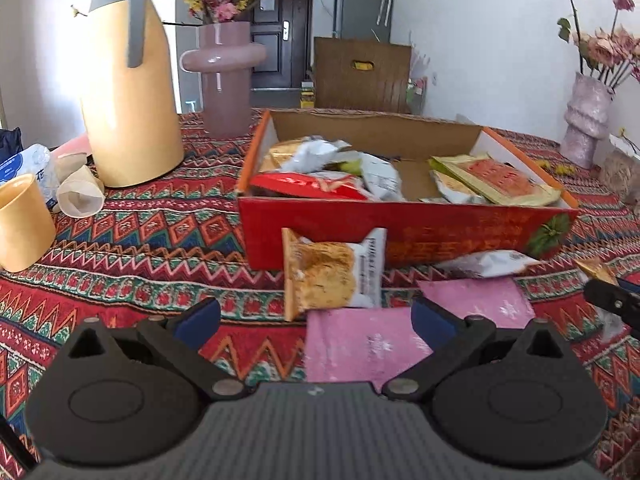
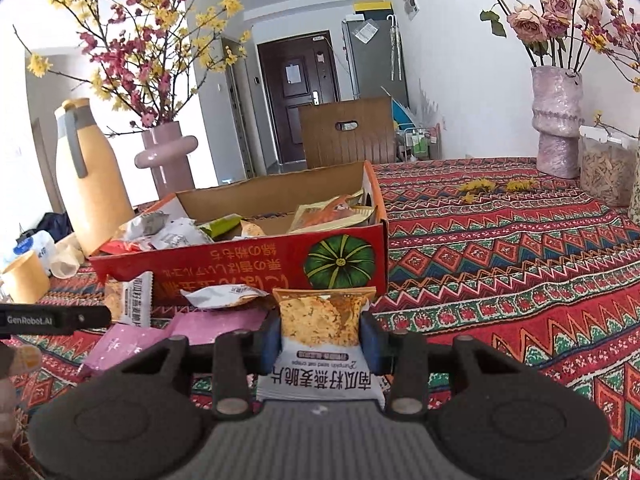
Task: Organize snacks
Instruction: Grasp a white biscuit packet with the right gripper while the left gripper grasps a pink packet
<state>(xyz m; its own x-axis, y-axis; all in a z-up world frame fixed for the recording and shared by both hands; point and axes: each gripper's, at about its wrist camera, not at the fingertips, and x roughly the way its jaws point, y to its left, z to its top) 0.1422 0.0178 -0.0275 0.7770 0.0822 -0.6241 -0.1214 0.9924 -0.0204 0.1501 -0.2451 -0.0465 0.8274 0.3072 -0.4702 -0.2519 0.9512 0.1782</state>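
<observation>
Gripping a packet of pumpkin seed oat crisps (image 2: pixel 324 340) between their blue pads, the right tongs (image 2: pixel 320 338) stand closed on its two side edges, the packet upright with its printed white end toward the camera and its top just in front of the red cardboard box (image 2: pixel 240 264). The left tongs (image 1: pixel 316 322) are spread wide with nothing between them, hanging over a pink packet (image 1: pixel 360 344) that lies flat on the patterned tablecloth (image 1: pixel 140 240); a second pink packet (image 1: pixel 480 300) lies just beside it to the right. Near the fingertips (image 1: pixel 200 316) a second oat crisp packet (image 1: pixel 334 272) stands on the cloth, seemingly against the box's front wall, and a white snack packet (image 1: pixel 488 264) lies at the foot of that wall further right. Inside the box, crumpled white and red packets (image 1: pixel 320 172) crowd the left end, while flat green-edged packets (image 1: pixel 496 180) lie at the right end, bare cardboard floor between them. At the right edge of the left wrist view the black tip of the other tool shows, a gold packet corner by it. Left of the box on the surface stand a tall yellow thermos jug (image 1: pixel 128 92), a mauve ring-shaped vase (image 1: pixel 224 76) of blossom branches, a yellow cup (image 1: pixel 22 220) and overturned paper cups (image 1: pixel 80 194). Well apart, at the far right, stands a textured pink vase (image 2: pixel 556 120) of roses beside a clear container (image 2: pixel 604 168).
</observation>
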